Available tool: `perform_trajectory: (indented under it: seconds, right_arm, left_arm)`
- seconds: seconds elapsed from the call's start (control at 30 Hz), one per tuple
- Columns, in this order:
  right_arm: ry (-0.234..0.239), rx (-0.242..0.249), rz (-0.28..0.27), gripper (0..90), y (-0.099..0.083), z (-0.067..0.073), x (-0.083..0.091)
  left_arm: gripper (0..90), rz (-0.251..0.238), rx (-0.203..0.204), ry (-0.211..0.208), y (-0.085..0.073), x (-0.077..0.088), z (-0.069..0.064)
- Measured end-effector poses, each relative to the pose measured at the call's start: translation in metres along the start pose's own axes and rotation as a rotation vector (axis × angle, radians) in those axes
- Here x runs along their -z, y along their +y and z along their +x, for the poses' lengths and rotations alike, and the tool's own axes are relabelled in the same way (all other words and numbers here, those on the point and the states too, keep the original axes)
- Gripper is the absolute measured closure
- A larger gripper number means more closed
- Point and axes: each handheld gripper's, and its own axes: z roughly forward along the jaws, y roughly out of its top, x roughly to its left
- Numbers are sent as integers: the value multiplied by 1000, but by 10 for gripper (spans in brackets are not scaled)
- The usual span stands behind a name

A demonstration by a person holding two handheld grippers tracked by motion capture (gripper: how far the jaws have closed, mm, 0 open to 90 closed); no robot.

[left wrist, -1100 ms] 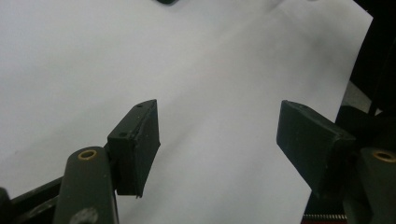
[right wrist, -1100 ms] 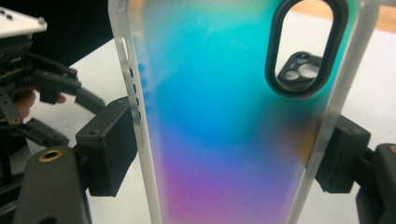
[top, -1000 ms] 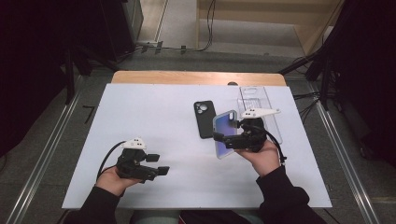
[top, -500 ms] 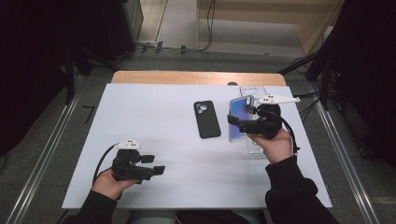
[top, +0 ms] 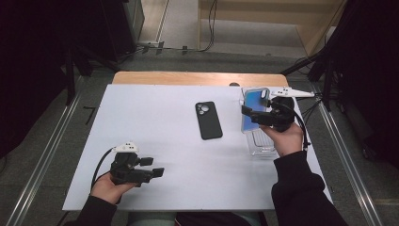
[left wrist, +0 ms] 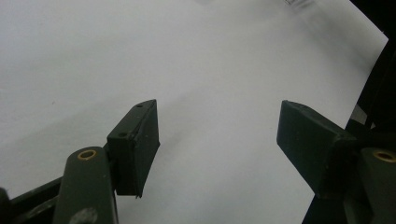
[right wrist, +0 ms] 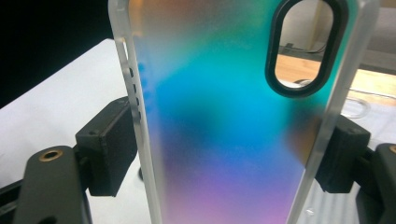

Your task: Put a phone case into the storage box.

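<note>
Figure: two hand-held claws at a white surface (top: 155, 127), with the black phone (top: 208, 120) taken as landmark. The black phone lay flat and face down near the middle of the surface, its camera end toward the far edge.

Right of the black phone, and well apart from it, the right claw (top: 248, 114) pinched an iridescent phone case (top: 254, 108) by its two long edges. The right gripper view showed both pads pressed against the case's frosted rims (right wrist: 140, 140), the blue-to-violet back (right wrist: 224, 130) facing the camera and the oval camera cut-out (right wrist: 303, 46) at the upper end. The case was held off the surface and stood roughly upright. It hung above a clear plastic tray (top: 262, 143), which rested on the surface farther right of the black phone, near the right edge. Whether the case touched the tray could not be told. The person's right hand (top: 283, 139) gripped the claw from the near side, with a dark sleeve behind it.

Toward the near left corner of the surface, well apart from the black phone, the left claw (top: 153, 167) was held low in the left hand (top: 109, 187). Its jaws were spread, and the left gripper view showed bare white surface between the two pads (left wrist: 135, 140).
</note>
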Motion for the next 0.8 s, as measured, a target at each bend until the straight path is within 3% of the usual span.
perform_trajectory:
  seconds: [0.47, 0.7, 0.8]
  right_arm:
    - [-125, -30, -3, 183, 7, -35, -10]
    - [-152, -50, -33, 183, 9, -49, -18]
    - [-175, -69, -17, 183, 17, -60, -27]
  left_arm:
    - [297, -3, -14, 0, 1, -1, -4]
    - [297, -14, -23, -1, 0, 3, -8]
    - [297, -4, -29, -1, 0, 1, -9]
